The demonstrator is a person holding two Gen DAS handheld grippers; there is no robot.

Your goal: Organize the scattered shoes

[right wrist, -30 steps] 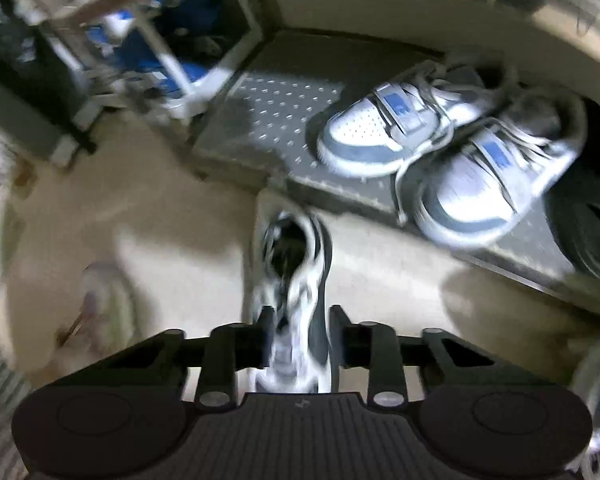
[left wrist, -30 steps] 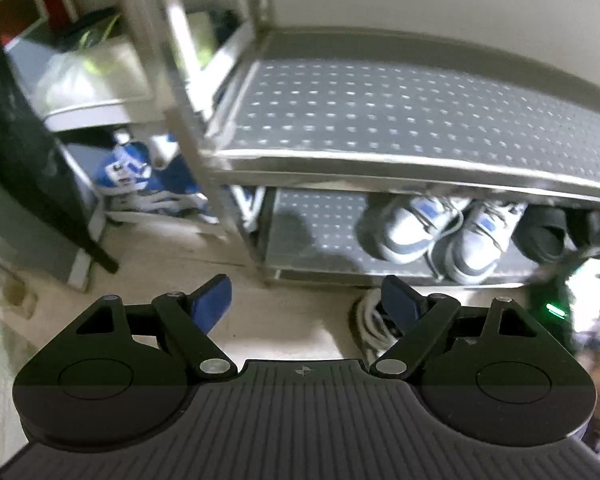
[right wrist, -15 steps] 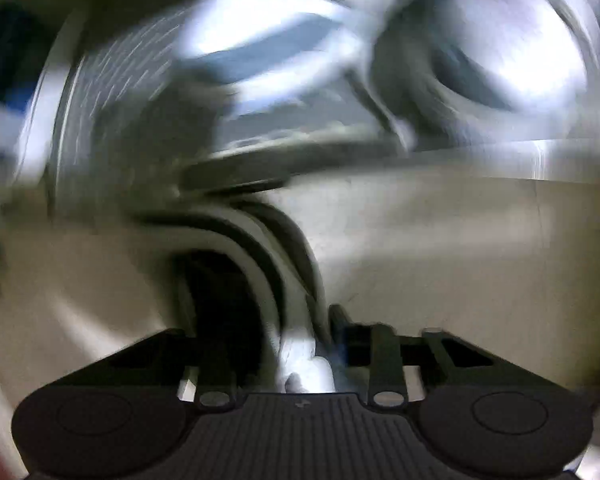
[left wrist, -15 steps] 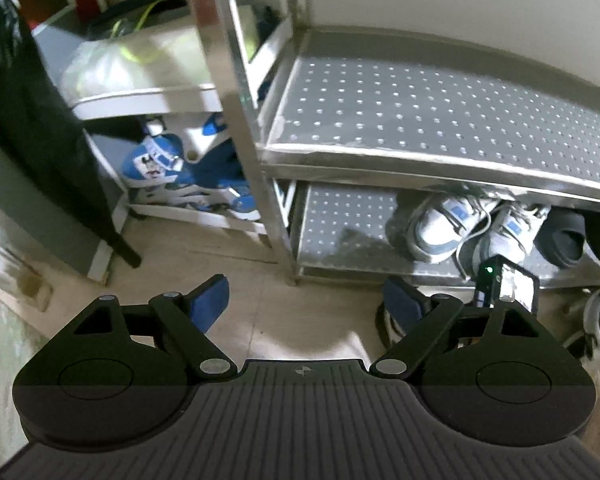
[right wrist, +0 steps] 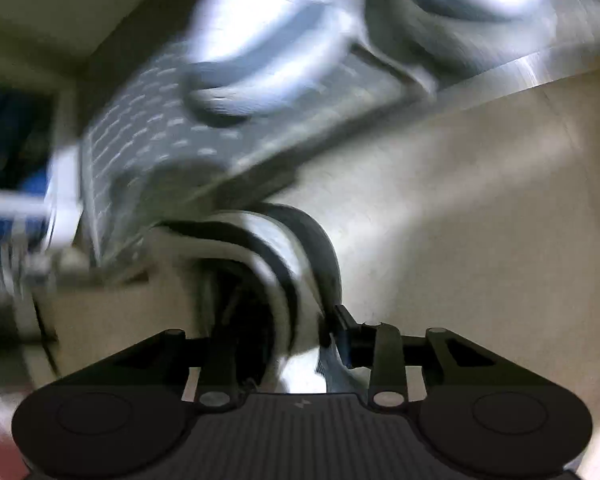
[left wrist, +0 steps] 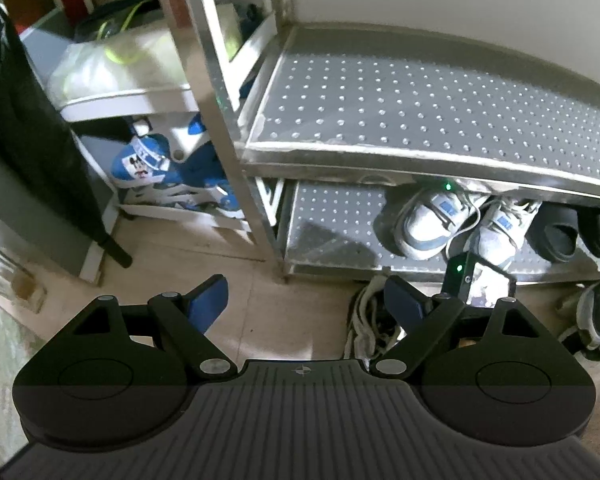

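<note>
My right gripper (right wrist: 284, 336) is shut on the heel wall of a white and black sneaker (right wrist: 284, 248), one finger inside its opening and one outside. The sneaker's toe is at the front edge of the rack's lower shelf (right wrist: 148, 148); this view is blurred. A white and blue pair (left wrist: 428, 224) stands on that lower shelf (left wrist: 332, 220). My left gripper (left wrist: 304, 292) hangs open over the floor in front of the rack, holding nothing. In the left wrist view the held sneaker (left wrist: 364, 320) shows just behind my right-hand fingertip (left wrist: 400, 300).
The upper shelf (left wrist: 420, 104) is bare studded metal. Black slippers (left wrist: 556, 232) lie right of the pair. Another black and white sneaker (left wrist: 596, 316) is on the floor at far right. Blue skates (left wrist: 160, 168) sit under a neighbouring rack, and a rack post (left wrist: 236, 128) stands between.
The right gripper has carried the sneaker forward and low, from open floor to the lower shelf's edge, tilting as it went. The left gripper stayed open and its view shifted slightly left.
</note>
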